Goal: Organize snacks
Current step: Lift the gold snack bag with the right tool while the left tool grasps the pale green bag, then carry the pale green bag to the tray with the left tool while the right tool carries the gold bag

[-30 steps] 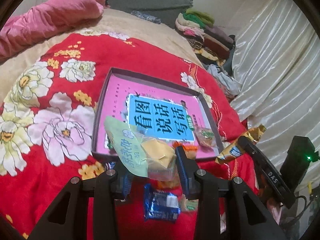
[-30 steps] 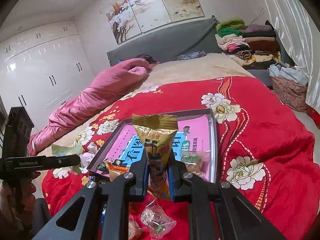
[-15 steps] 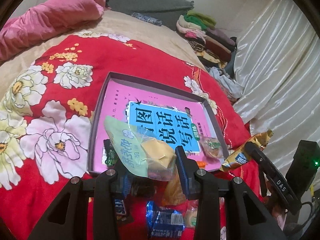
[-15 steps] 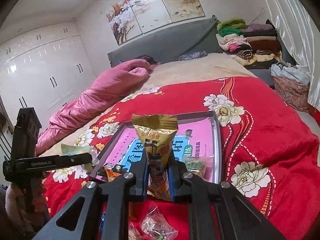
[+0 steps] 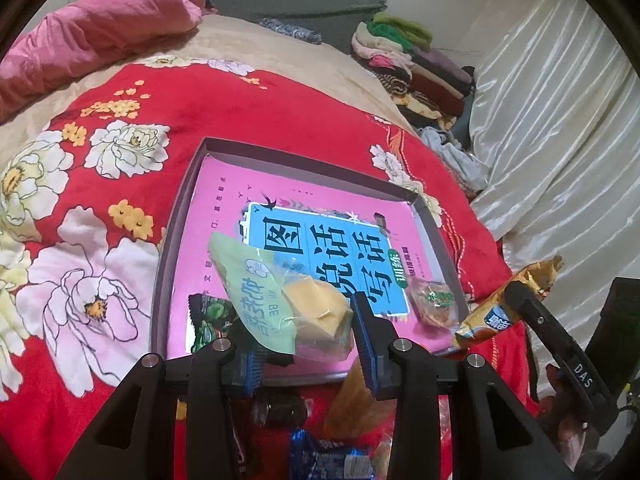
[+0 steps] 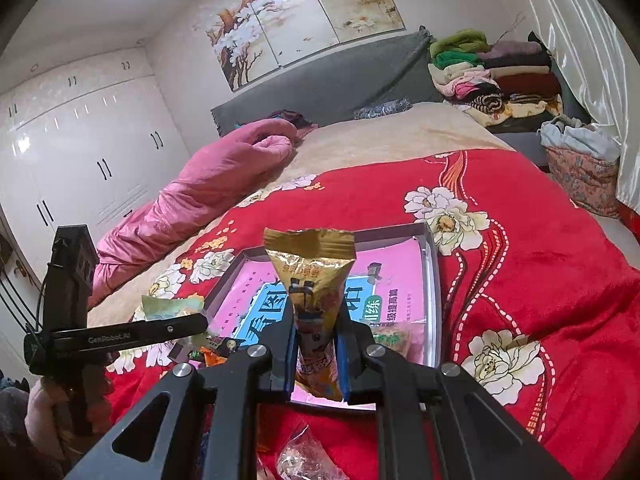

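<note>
Left wrist view: the left claw (image 5: 306, 340) pinches a green snack bag (image 5: 276, 300) over the near edge of the tray (image 5: 168, 264) on the red bed cover (image 5: 280, 116).

Right wrist view: the right claw (image 6: 316, 354) pinches a gold snack packet (image 6: 312, 272), standing upright just before that tray (image 6: 434, 280).

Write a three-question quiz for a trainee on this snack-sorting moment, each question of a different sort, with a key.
1. True or false: the left tongs grip a pale green packet with a yellow cake inside.
2. Multiple choice: the right tongs hold a
A. blue wrapper
B. gold packet
C. clear bag of nuts
3. Fill in: the clear-wrapped snack lies inside the shallow ____, on the pink book cover.

Key
1. True.
2. B.
3. Tray.
</note>
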`<control>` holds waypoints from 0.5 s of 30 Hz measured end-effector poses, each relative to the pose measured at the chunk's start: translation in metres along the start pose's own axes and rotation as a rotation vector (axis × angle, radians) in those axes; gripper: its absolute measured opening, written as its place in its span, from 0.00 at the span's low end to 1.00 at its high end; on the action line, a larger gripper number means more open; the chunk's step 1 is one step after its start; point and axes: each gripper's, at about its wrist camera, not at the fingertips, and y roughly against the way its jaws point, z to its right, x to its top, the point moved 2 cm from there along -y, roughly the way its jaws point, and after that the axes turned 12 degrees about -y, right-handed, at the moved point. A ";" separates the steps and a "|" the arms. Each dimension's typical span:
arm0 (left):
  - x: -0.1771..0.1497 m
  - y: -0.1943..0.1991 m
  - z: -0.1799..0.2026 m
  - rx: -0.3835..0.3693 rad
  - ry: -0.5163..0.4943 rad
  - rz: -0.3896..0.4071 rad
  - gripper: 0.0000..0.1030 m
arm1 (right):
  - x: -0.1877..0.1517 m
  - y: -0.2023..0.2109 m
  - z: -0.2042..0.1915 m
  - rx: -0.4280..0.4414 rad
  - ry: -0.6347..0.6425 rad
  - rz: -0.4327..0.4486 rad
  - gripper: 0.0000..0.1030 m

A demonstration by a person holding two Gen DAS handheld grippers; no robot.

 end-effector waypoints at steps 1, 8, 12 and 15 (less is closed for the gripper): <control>0.000 -0.002 0.000 0.000 -0.002 -0.001 0.39 | 0.000 -0.001 0.001 -0.001 -0.003 -0.002 0.16; 0.003 -0.016 -0.003 -0.013 0.007 -0.016 0.39 | 0.001 -0.006 0.001 0.002 -0.001 -0.012 0.16; 0.005 -0.022 -0.003 -0.023 0.013 -0.019 0.39 | 0.001 -0.012 -0.002 -0.003 0.019 -0.022 0.16; 0.007 -0.026 -0.003 -0.024 0.010 -0.022 0.39 | 0.002 -0.016 -0.005 -0.009 0.036 -0.024 0.16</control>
